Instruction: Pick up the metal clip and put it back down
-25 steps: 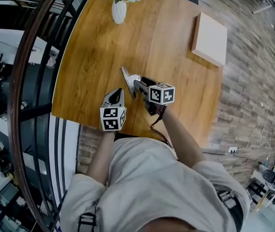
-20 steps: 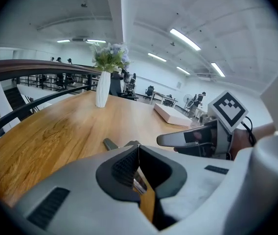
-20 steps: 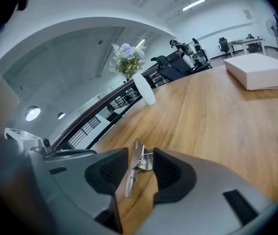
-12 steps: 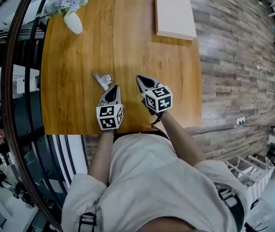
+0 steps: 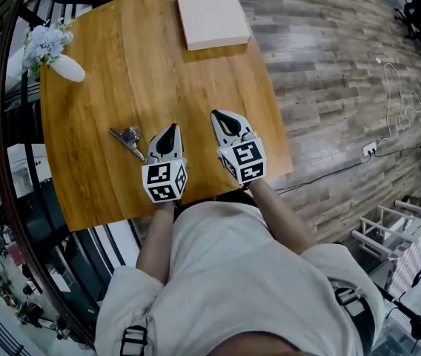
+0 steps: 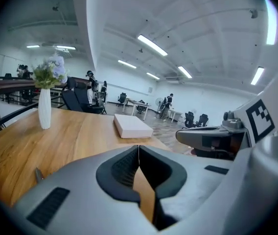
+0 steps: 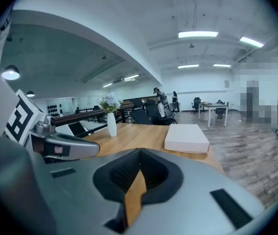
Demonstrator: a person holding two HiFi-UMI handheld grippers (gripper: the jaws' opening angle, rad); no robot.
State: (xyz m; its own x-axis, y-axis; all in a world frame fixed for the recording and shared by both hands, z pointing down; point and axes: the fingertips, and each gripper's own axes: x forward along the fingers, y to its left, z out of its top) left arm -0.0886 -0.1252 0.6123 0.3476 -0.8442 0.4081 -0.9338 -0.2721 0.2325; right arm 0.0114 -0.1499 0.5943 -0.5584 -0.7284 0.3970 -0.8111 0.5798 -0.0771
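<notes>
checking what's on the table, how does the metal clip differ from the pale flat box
The metal clip is small, grey and shiny; the pale flat box is far larger, square and matte. The metal clip lies near the person, just beside the left gripper; the pale flat box sits at the far edge. Both rest on the wooden table, held by neither gripper.

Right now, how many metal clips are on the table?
1. The metal clip lies on the wooden table, just left of the left gripper, not touching it; none appears hidden.
</notes>
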